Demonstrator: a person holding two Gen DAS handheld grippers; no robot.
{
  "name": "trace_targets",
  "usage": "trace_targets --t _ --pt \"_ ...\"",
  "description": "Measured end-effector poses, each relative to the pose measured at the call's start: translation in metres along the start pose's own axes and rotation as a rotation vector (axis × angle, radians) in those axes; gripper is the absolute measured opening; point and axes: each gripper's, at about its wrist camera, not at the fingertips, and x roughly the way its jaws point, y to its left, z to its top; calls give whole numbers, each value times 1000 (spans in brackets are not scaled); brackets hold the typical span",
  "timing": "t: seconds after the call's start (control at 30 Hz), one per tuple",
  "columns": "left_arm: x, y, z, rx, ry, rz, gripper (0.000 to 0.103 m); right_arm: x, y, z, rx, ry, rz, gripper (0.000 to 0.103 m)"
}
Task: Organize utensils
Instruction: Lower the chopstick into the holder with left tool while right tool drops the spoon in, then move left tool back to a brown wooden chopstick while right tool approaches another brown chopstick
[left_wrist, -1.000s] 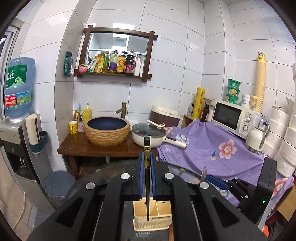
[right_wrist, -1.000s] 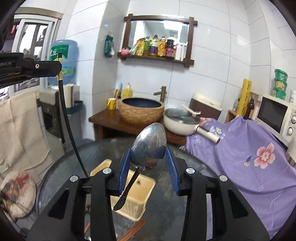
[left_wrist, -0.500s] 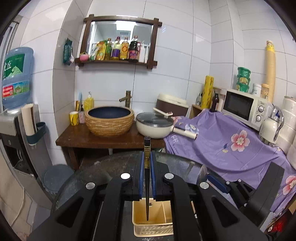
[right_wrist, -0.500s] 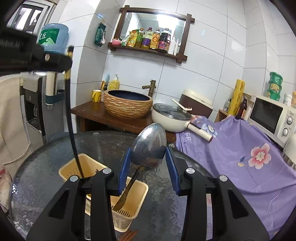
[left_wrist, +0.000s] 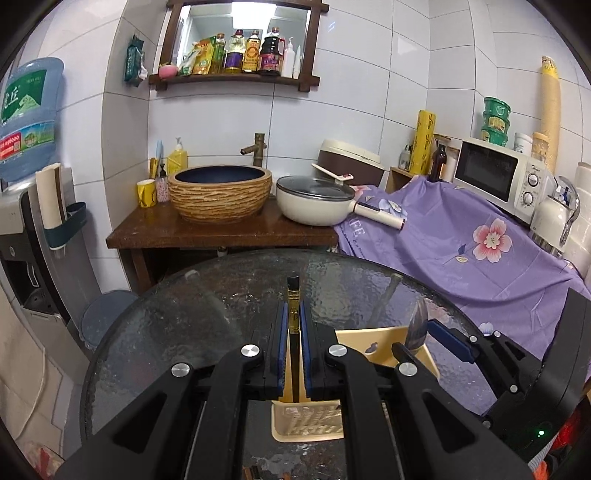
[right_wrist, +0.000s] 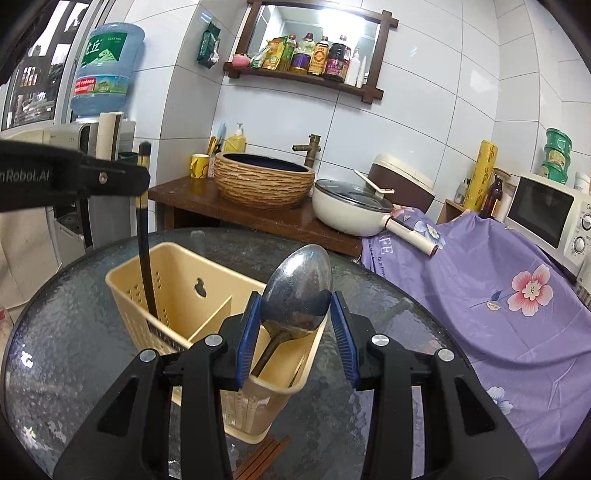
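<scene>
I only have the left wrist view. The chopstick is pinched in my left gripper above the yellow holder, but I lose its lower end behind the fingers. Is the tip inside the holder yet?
Observer: Yes. In the right wrist view the black chopstick runs down from the left gripper into the left compartment of the yellow holder.
Operator: And the spoon, which I see only edge on?
Observer: The right gripper holds the spoon by the sides of its bowl, handle slanting down into the right compartment.
Operator: Anything loose on the table near the holder?
Observer: Reddish-brown chopsticks lie on the glass table by the holder's near corner.
</scene>
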Motion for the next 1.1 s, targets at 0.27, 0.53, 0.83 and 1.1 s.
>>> trace_targets --t 0.27,0.53,0.83,1.1 --pt "-1 -3 0 8 4 -4 7 0 0 -4 2 -6 2 41" --pt "-16 0 -5 -9 -39 -21 43 -22 -12 -8 81 -64 25 68" --pt "-48 9 -63 53 -15 37 76 -56 -12 -53 104 47 61 75" --pt "-38 35 -138 26 189 66 69 -54 2 -121 109 246 88 75"
